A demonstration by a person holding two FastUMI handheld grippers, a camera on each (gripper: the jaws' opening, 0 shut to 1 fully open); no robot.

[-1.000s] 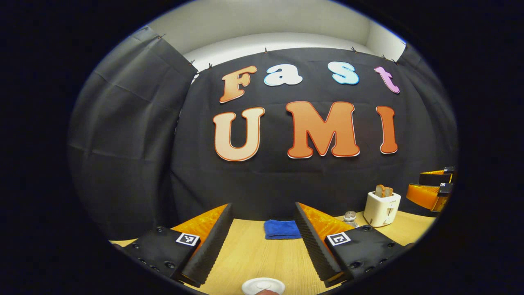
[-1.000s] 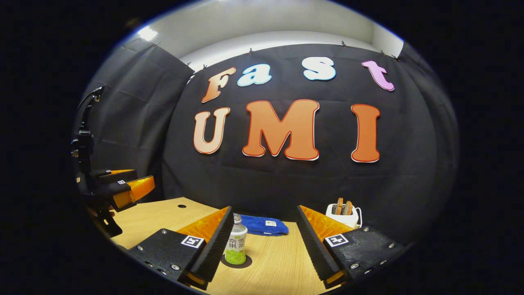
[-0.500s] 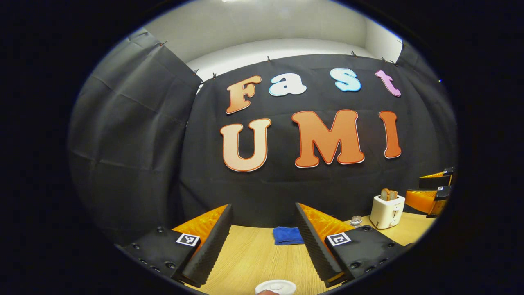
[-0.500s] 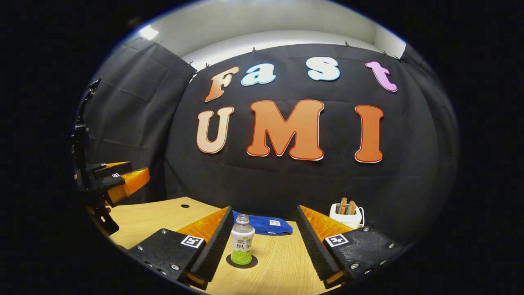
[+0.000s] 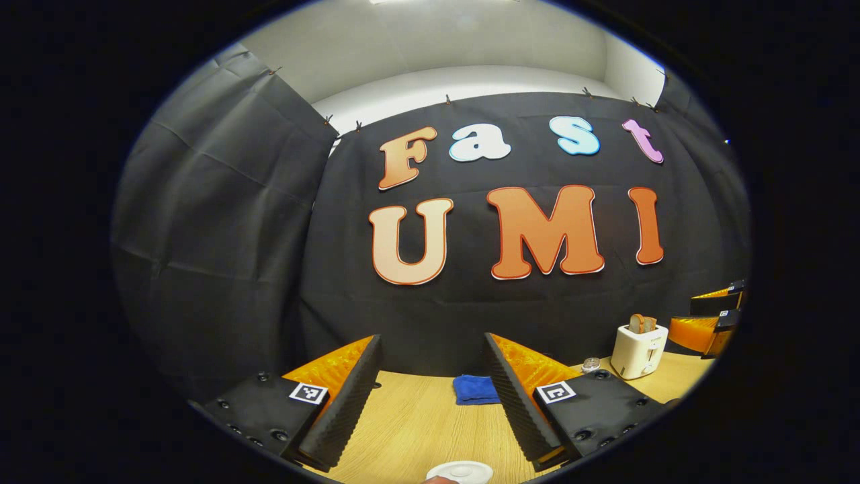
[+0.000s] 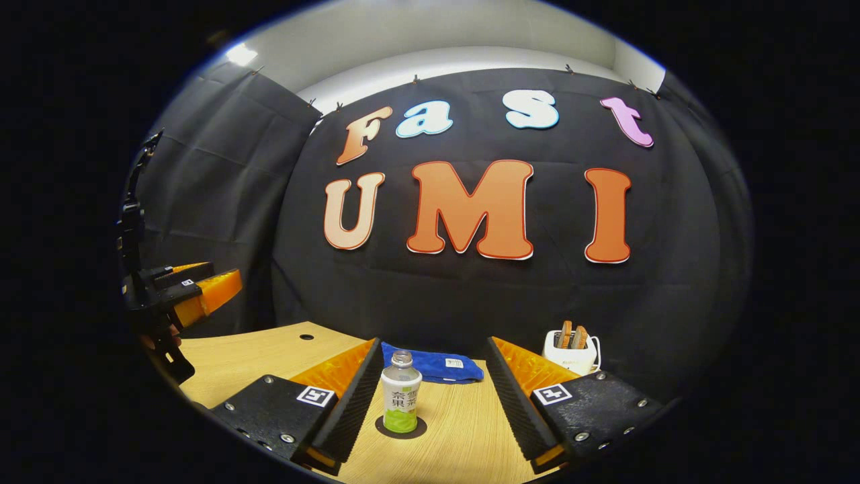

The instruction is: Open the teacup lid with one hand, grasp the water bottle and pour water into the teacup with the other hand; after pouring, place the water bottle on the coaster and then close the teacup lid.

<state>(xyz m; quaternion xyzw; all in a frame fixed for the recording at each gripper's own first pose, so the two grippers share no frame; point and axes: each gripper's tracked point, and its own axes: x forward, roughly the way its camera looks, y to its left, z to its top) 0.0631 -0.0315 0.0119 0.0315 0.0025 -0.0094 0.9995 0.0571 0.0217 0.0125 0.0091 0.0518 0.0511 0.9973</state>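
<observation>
The water bottle (image 6: pixel 401 392) is seen upright on the dark round coaster (image 6: pixel 400 428) in the right gripper view, at about six o'clock, between the fingers of the right gripper (image 6: pixel 430 396) but touched by neither; those fingers are spread wide and nothing is held. Against half a second ago the bottle is set slightly lower and nearer the middle of the gap, and against a second ago it is no longer tucked against the left finger, so the gripper is judged to be drawing back from a finished placement. In the left gripper view the white teacup lid (image 5: pixel 459 472) is cut by the lower edge at six o'clock; whether it sits closed on the cup cannot be settled from so thin a sliver, though it looks seated. It has slid further down over the last second as the camera has tipped up and away. The left gripper (image 5: pixel 430 393) is likewise wide and empty. A blue cloth (image 5: pixel 476 389) lies at the table's (image 5: pixel 416 423) far edge, and a white toaster (image 5: pixel 639 350) stands at four o'clock. With bottle parked and both grippers free, the task is judged to be at or near its end.
</observation>
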